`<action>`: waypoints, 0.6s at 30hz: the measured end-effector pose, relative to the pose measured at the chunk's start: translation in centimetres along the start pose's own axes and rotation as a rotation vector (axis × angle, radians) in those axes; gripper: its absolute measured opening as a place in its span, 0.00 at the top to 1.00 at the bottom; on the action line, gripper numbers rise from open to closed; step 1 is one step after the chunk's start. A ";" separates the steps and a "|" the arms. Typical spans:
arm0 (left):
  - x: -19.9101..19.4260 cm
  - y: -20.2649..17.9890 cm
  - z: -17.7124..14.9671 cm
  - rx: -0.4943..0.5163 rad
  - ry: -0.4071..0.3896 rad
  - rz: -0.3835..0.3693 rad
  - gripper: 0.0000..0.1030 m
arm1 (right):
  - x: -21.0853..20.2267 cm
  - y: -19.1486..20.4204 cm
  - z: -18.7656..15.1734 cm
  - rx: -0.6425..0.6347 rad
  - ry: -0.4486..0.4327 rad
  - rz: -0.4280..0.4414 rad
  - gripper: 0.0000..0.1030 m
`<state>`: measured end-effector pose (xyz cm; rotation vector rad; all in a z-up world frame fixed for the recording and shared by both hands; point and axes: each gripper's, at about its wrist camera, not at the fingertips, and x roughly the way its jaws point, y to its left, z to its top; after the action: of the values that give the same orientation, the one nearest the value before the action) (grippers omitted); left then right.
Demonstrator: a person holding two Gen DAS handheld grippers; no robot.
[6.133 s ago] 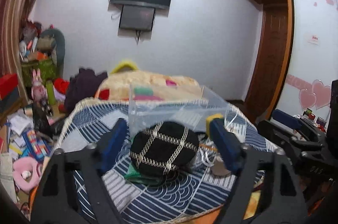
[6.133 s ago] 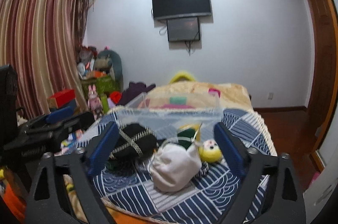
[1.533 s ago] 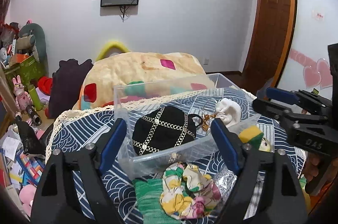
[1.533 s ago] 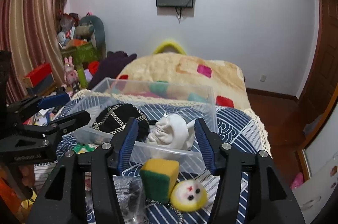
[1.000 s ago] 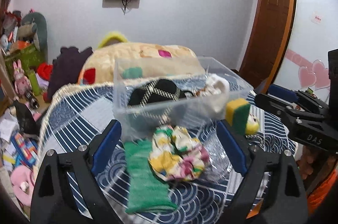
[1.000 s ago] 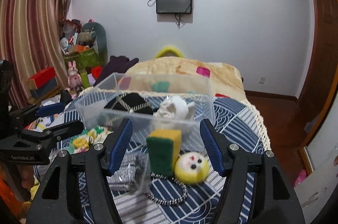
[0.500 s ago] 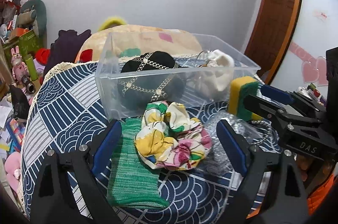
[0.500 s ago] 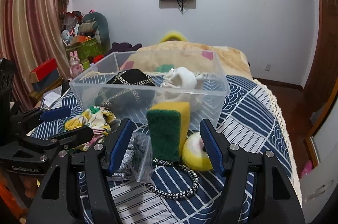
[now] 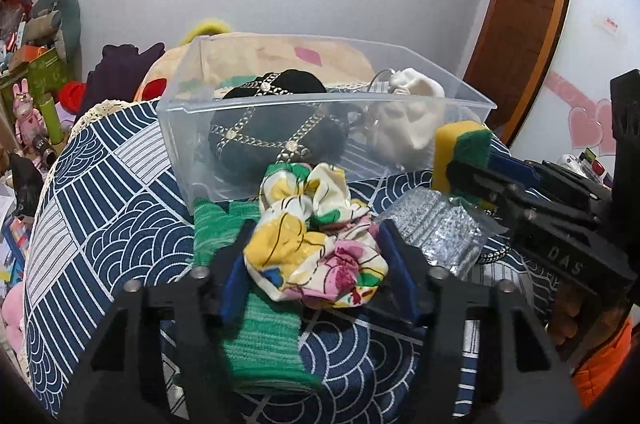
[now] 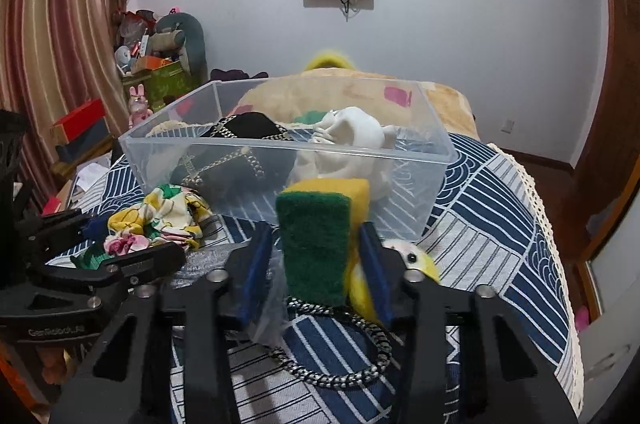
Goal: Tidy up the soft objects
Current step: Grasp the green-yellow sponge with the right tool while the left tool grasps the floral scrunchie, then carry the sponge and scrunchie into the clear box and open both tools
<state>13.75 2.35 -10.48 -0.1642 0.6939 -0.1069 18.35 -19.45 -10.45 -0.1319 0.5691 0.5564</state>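
Observation:
A clear plastic bin (image 9: 320,104) (image 10: 288,150) stands on the blue patterned cloth and holds a black chain-trimmed pouch (image 9: 276,128) (image 10: 240,128) and a white soft item (image 9: 412,112) (image 10: 352,132). My left gripper (image 9: 316,260) has its jaws closed in around a floral fabric scrunchie (image 9: 316,240) (image 10: 160,216), which lies on a green knit cloth (image 9: 256,304). My right gripper (image 10: 316,256) has its jaws closed in around an upright green and yellow sponge (image 10: 316,240) (image 9: 460,152). A yellow plush ball (image 10: 412,256) sits just right of it.
A clear bag of silvery material (image 9: 432,228) and a black-and-white braided cord (image 10: 340,364) lie on the cloth in front of the bin. A bed with a beige blanket (image 10: 440,100) is behind. Toys and boxes (image 10: 156,64) crowd the left wall.
Both grippers have moved forward and down. The left jaws narrowed onto the scrunchie and the right jaws narrowed onto the sponge.

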 end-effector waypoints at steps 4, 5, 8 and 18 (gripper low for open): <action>-0.3 0.6 0.0 -0.015 -0.007 0.006 0.71 | -0.6 -0.3 0.2 0.018 -0.018 0.016 0.67; -0.5 0.7 0.0 -0.017 -0.011 0.010 0.73 | -0.8 -0.3 0.2 0.017 -0.025 0.016 0.68; -1.0 1.2 0.0 -0.025 -0.021 0.012 0.77 | -1.5 -0.2 0.5 0.004 -0.047 0.019 0.68; -4.8 1.1 0.3 -0.010 -0.116 0.023 0.79 | -3.9 0.8 1.4 -0.018 -0.114 0.044 0.68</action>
<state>10.27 4.23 -7.46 -0.1709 0.5807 -0.0708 15.89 -20.15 -7.11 -0.1039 0.4568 0.6076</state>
